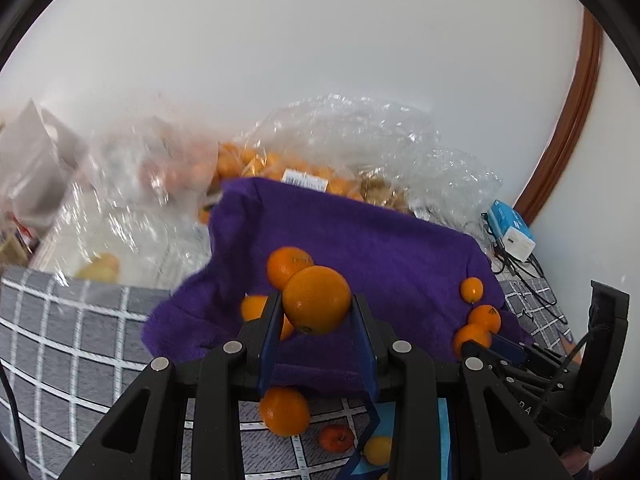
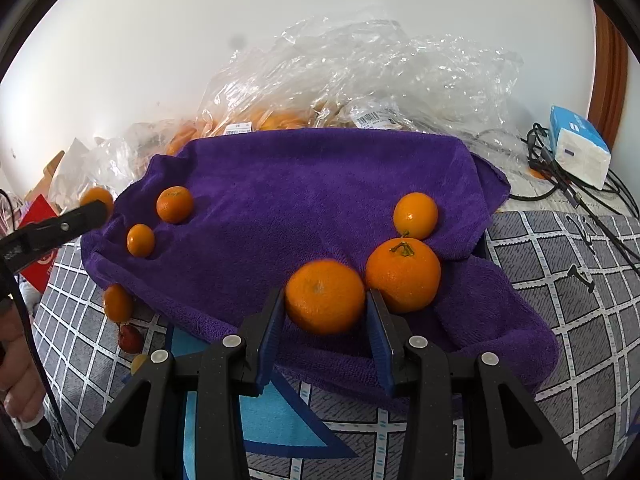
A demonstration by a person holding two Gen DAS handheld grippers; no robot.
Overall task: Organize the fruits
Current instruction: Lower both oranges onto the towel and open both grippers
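A purple towel (image 1: 380,248) (image 2: 300,200) lies over a grey checked cloth with several oranges on it. My left gripper (image 1: 316,304) is shut on an orange (image 1: 316,300) and holds it above the towel's near edge. In the right wrist view one of its fingers (image 2: 60,228) shows at the left, with that orange (image 2: 96,198) behind it. My right gripper (image 2: 325,300) is shut on an orange (image 2: 325,297) that rests low on the towel, beside a stemmed orange (image 2: 402,276). From the left wrist view, the right gripper (image 1: 492,350) is at the towel's right edge.
Clear plastic bags (image 2: 360,80) (image 1: 280,160) with more oranges are piled against the wall behind the towel. A blue-and-white box (image 2: 580,152) and cables (image 2: 560,188) lie at the right. An orange (image 1: 285,410), a small red fruit (image 1: 337,437) and a yellow fruit (image 1: 378,450) lie on the checked cloth (image 2: 560,280).
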